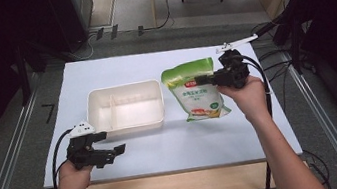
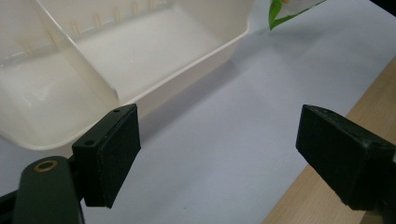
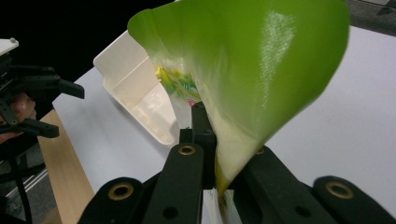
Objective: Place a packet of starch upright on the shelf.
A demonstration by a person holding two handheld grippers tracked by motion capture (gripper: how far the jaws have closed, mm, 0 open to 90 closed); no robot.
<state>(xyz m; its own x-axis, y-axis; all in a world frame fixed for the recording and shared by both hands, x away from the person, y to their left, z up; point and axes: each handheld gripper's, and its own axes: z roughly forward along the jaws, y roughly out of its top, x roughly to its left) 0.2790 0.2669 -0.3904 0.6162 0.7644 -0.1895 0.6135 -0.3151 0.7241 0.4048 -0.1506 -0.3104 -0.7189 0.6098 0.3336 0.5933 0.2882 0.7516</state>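
Gripping the green food pouch (image 1: 196,90) by its right edge, your right gripper (image 1: 214,78) has jaws clamped on soft, slick film. Contents sag below; take hold near the seam. Pouch stands beside the white divided container (image 1: 125,108). Left gripper (image 1: 114,150) jaws spread, empty.

We could not read the small print on the green-and-white pouch (image 1: 196,90) in the high view. In the right gripper view its curled green top (image 3: 252,70) hid the table behind it. In the left gripper view the picture's edge cut off the divided cream tray (image 2: 140,51) and all but one corner of the pouch.
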